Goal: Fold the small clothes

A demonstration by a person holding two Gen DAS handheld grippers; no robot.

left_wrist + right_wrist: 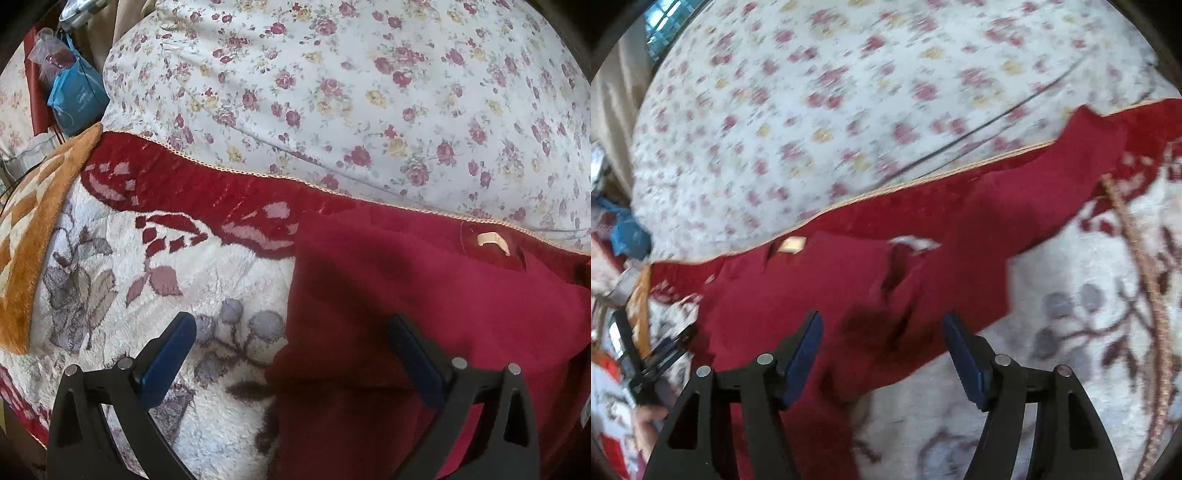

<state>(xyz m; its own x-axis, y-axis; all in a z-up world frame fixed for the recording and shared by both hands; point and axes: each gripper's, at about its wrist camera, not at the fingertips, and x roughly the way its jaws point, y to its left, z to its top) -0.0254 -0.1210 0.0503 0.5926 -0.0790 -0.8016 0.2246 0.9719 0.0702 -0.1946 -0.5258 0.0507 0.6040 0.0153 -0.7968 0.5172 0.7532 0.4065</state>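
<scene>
The left tool (291, 325) is wide open, and nothing is pinched between its two blue fingers (173, 354). Just in front of it, a bit to its right, lies the red top (424, 288). The top rests on a fluffy blanket (155, 266) that is white with grey flowers and a dark red border. The right finger hangs over the red cloth, and the left finger hangs over the white part of the blanket. I cannot tell if either finger touches. A small tan label (493, 242) shows at the neck of the top, at the far side from the tool.

Past the blanket's edge is a big sheet with little roses (332, 92). Far off to the tool's left sits an orange fuzzy cloth (33, 240), and behind it a blue bag (75, 94).

The right tool (882, 332) is open too, with nothing gripped. This view is blurry. The red top (820, 291) lies right under and ahead of it, and one sleeve (1034, 192) stretches away up to the tool's right. The left finger is over the top's body. The right finger is over the top's lower edge, beside the white blanket (1052, 325). A twisted cord (1145, 277) runs along the blanket to the right. Low at the left, a hand (646, 424) holds the other tool.
</scene>
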